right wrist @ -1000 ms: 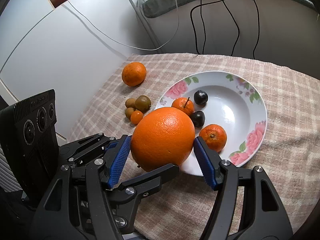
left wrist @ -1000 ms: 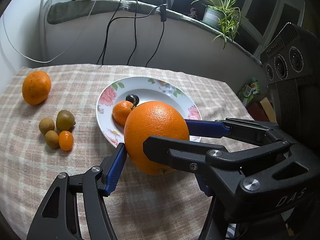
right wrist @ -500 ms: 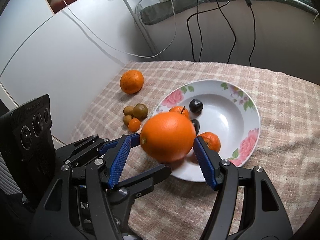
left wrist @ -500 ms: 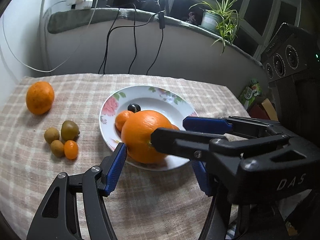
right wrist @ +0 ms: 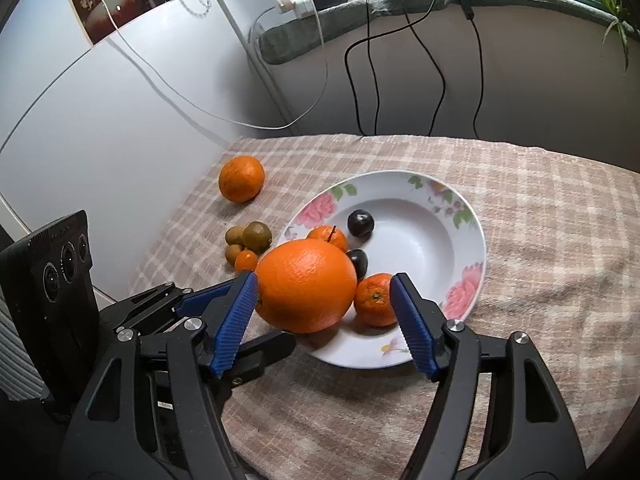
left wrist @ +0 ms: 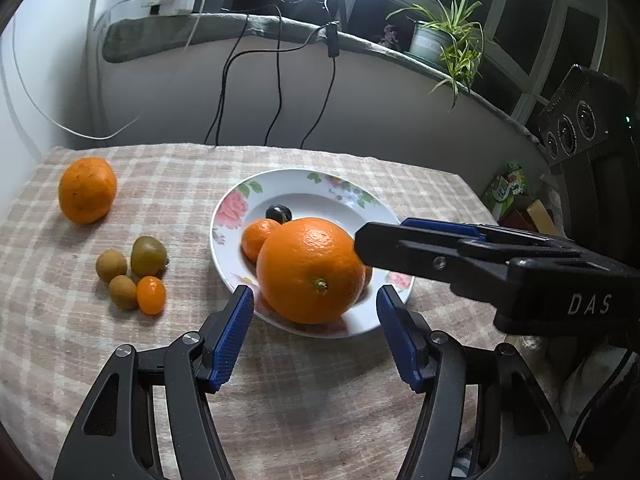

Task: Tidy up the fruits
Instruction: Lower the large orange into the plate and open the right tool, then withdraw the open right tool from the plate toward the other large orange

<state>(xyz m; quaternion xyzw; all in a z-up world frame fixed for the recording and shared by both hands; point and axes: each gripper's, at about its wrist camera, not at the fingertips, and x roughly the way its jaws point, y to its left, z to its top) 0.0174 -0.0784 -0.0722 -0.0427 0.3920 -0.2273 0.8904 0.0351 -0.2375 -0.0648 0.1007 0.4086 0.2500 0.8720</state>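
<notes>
My right gripper point(right wrist: 322, 312), jaws opening, has the big orange point(right wrist: 306, 285) on the plate point(right wrist: 460, 216) near rim between its pads, left pad touching, right clear; my left gripper point(left wrist: 314, 330) hangs open just short of it.

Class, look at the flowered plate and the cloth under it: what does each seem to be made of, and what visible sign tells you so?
Plate: probably glazed ceramic or porcelain, though melamine is possible. It is white and smooth with a soft sheen and printed pink roses on the rim.
Cloth: a woven textile, perhaps cotton or a fleecy blend. It is matte and slightly fuzzy, with a beige and cream check and soft ripples.
</notes>
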